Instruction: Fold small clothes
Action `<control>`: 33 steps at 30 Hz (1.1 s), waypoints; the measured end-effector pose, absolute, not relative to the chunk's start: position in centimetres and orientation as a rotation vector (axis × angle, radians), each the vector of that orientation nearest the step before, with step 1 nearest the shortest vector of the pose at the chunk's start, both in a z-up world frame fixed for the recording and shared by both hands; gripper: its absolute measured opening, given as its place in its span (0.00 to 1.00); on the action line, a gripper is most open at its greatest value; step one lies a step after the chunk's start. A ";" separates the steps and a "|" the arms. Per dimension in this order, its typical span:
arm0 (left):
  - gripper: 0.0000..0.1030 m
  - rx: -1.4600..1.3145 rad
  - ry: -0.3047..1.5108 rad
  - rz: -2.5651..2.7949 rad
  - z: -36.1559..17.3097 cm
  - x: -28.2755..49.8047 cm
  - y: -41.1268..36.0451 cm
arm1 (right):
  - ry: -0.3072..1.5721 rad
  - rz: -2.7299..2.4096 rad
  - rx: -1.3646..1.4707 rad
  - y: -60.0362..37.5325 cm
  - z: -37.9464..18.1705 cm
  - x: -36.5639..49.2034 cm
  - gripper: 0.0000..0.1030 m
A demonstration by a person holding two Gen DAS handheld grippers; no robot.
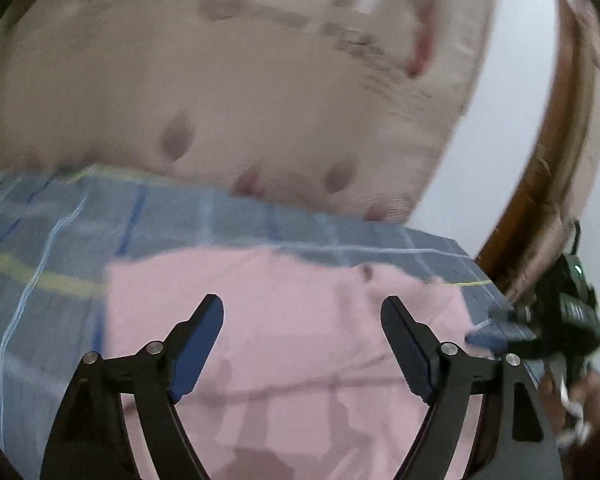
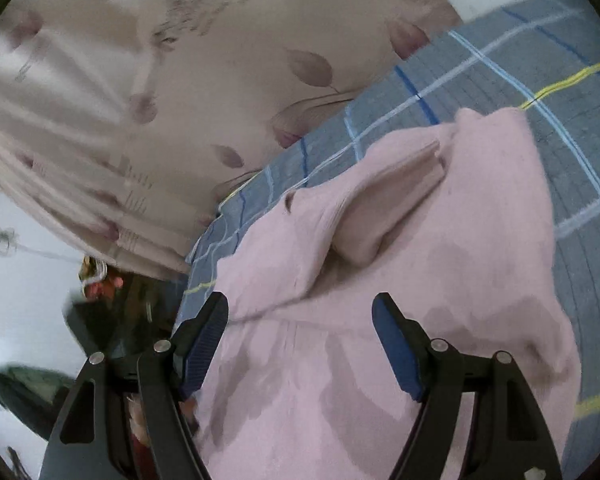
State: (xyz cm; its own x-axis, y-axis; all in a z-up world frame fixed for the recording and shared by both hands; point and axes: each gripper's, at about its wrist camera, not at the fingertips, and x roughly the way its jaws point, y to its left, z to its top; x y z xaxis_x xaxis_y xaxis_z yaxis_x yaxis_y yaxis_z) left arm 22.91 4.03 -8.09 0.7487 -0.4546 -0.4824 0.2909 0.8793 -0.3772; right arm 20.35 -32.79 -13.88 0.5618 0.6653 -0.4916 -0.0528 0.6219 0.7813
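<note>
left wrist view, foreground: the left gripper (image 1: pixel 302 320) is hovering over the pink garment (image 1: pixel 284 320), its two blue-padded fingers (image 1: pixel 198 344) spread wide and gripping nothing. the pink garment is lying flat on the blue plaid sheet (image 1: pixel 60 240), filling the lower centre of the view; darker patches are showing on the cloth nearest the camera. at the right edge, the right gripper (image 1: pixel 496 336) is reaching toward the garment's right border, one blue pad showing just at the cloth's edge; whether it touches cannot be told from this view. behind the sheet, a beige flowered quilt (image 1: pixel 240 80) is bulging upward, blurred, and a brown wooden rail (image 1: pixel 548 152) is curving down the right side against a pale wall (image 1: pixel 500 120).

right wrist view, foreground: the right gripper (image 2: pixel 300 320) is standing with its fingers (image 2: pixel 396 352) wide apart, the pink garment (image 2: pixel 380 360) lying beneath and between them, nothing clamped. the garment is lying rumpled here, a raised fold (image 2: pixel 384 204) running diagonally across its middle and its far corner resting on the plaid sheet (image 2: pixel 500 72). the sheet is extending to the upper right, crossed by white, blue and yellow lines. beyond it, the flowered quilt (image 2: pixel 180 80) is filling the upper left. dark blurred objects (image 2: pixel 112 320) are showing at the lower left, too indistinct to name.
</note>
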 end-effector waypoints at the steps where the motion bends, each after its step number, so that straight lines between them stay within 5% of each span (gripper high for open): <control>1: 0.79 -0.322 0.606 -0.416 -8.8 22.4 5.0 | 0.891 0.482 0.825 -33.0 -14.0 21.3 0.71; 6: 0.79 -0.466 0.686 -0.408 -13.7 21.2 7.5 | 0.974 0.446 1.042 -33.7 -16.2 26.4 0.68; 7: 0.79 -0.529 0.737 -0.416 -14.8 21.7 7.9 | 0.981 0.438 1.062 -33.6 -16.6 27.2 0.46; 8: 0.79 -0.570 0.744 -0.427 -15.2 21.7 8.4 | 0.988 0.423 1.050 -33.5 -16.6 27.6 0.13; 9: 0.79 -0.602 0.734 -0.428 -15.5 21.7 8.8 | 1.001 0.386 1.028 -33.6 -16.4 28.5 0.09; 15: 0.79 -0.628 0.703 -0.427 -15.8 20.9 9.4 | 0.584 0.460 0.858 -35.7 -9.5 24.2 0.09; 22: 0.79 -0.608 0.726 -0.411 -15.9 21.3 9.2 | 0.847 0.336 0.914 -37.5 -20.0 21.0 0.08; 33: 0.79 -0.601 0.735 -0.401 -16.0 21.6 8.9 | 0.793 0.313 1.013 -39.0 -19.7 19.4 0.07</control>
